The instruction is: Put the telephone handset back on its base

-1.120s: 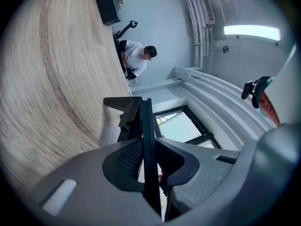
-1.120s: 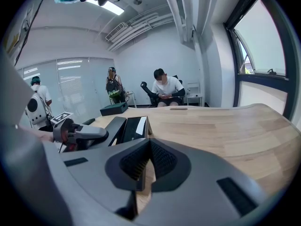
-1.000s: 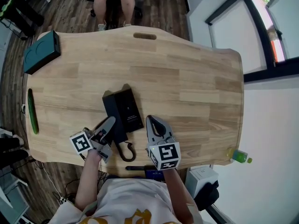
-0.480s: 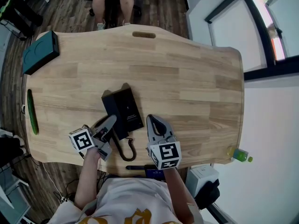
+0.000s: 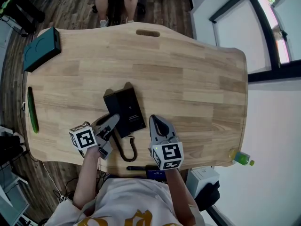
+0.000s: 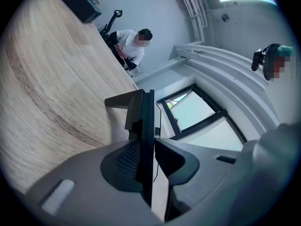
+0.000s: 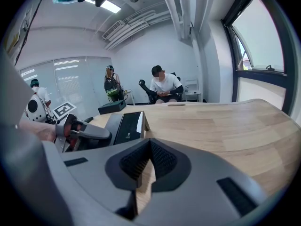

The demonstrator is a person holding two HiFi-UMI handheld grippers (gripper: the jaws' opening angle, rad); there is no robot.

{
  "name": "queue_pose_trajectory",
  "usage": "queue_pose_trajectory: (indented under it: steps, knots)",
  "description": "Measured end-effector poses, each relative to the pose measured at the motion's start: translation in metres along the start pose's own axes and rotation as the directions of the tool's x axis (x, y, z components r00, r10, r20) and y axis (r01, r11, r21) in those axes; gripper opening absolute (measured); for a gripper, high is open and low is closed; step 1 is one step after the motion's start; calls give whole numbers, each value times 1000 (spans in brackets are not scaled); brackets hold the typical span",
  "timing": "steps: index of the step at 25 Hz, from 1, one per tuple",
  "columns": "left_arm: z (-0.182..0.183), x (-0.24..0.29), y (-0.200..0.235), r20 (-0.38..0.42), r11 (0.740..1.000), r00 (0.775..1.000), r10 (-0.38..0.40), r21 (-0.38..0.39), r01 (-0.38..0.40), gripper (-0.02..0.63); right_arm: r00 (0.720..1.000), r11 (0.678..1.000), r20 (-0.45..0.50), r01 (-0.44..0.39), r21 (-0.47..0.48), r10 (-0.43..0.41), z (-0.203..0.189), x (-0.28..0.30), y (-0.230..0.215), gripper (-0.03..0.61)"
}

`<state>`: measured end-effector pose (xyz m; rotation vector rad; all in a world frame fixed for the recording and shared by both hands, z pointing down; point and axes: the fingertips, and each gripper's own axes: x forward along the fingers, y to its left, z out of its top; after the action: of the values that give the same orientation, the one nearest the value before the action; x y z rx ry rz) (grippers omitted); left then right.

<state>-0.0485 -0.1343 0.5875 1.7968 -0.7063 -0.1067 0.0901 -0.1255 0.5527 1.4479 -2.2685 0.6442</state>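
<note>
The handset (image 6: 146, 117) is clamped edge-on in the left tongs (image 6: 147, 150), at the left side of the base (image 5: 129, 108), close to the near edge of the counter (image 5: 197, 79). The right tongs (image 7: 149, 160) are closed and empty. Risks: the thin-edge grip may twist or slip, and the coiled cord (image 5: 127, 149) could drag a skewed handset off the base.

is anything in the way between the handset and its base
Nothing visible does. The left gripper is clamped on the handset right beside the telephone base. The coiled cord trails toward the near edge of the table. The right gripper sits on the base's other side, shut and empty.
</note>
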Motion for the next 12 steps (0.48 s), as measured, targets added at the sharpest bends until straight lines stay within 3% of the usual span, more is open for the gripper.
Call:
queue_pose_trajectory:
  steps: [5, 10, 12]
  knots:
    - [-1, 0, -1, -36, 997, 998, 48, 64, -45, 78, 1000, 1000, -10, -7, 2, 7, -2, 3, 0, 3]
    - [-3, 1, 1, -92, 972, 987, 134, 207, -113, 79, 1000, 1000, -12, -15, -4, 15, -3, 7, 2, 3]
    - [-4, 2, 1, -99, 971, 986, 137, 210, -114, 80, 1000, 1000, -14, -19, -3, 19, -3, 7, 2, 3]
